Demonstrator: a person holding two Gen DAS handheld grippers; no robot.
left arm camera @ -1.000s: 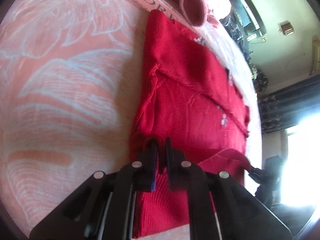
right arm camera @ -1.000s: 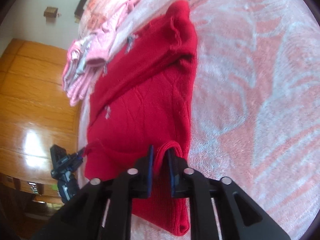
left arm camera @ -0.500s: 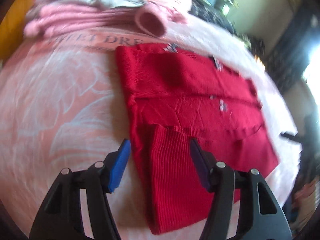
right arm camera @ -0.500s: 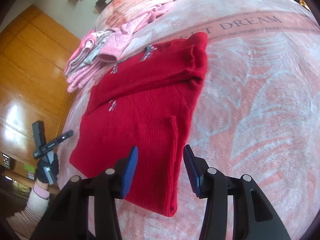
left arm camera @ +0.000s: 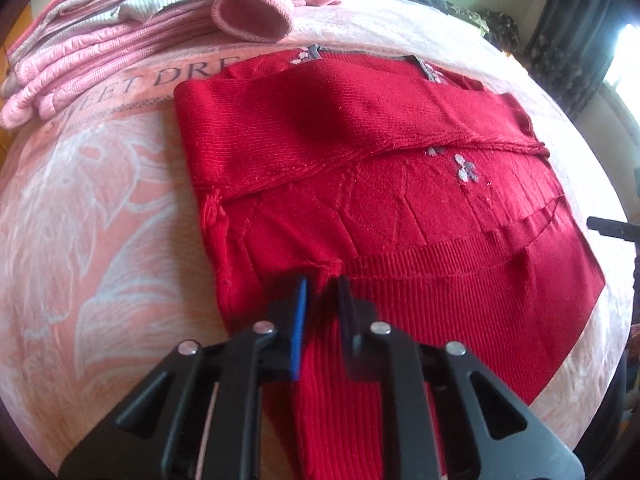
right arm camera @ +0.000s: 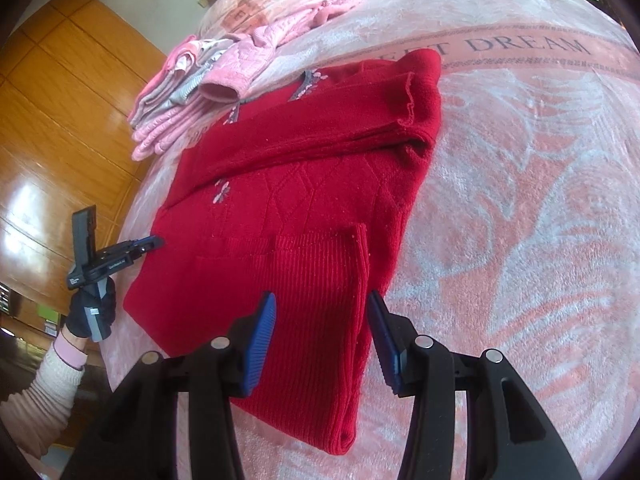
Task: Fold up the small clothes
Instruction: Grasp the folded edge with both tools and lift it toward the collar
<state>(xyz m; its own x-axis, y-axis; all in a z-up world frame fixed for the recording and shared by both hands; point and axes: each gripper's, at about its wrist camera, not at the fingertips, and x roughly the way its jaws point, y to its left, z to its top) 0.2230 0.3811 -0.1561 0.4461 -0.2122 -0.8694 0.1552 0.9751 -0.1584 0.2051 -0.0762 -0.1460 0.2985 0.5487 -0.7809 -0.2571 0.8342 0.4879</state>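
A red knitted sweater [left arm camera: 400, 200] lies flat on the pink blanket [left arm camera: 100, 220], neck at the far end and sleeves folded across the chest. In the left wrist view my left gripper [left arm camera: 322, 304] is shut on a ribbed fold at the sweater's near left part, with red fabric between the fingers. The right wrist view shows the sweater [right arm camera: 300, 200] with a ribbed flap folded over its near right side. My right gripper [right arm camera: 322, 320] hangs open astride that flap, holding nothing. The left gripper [right arm camera: 158, 242] shows there at the sweater's left edge, held by a gloved hand [right arm camera: 90, 312].
A pile of folded pink and grey clothes [left arm camera: 100, 40] lies beyond the sweater at the far left, also seen as the pile [right arm camera: 192, 80]. Wooden panelling [right arm camera: 60, 120] stands left of the bed. Bare blanket [right arm camera: 520, 200] stretches to the right. Dark curtains [left arm camera: 568, 32] hang at the far right.
One second ago both grippers were shut on the sweater; half a second ago both had let go and stood open. Now the left has shut on the ribbed fold, while the right stays open.
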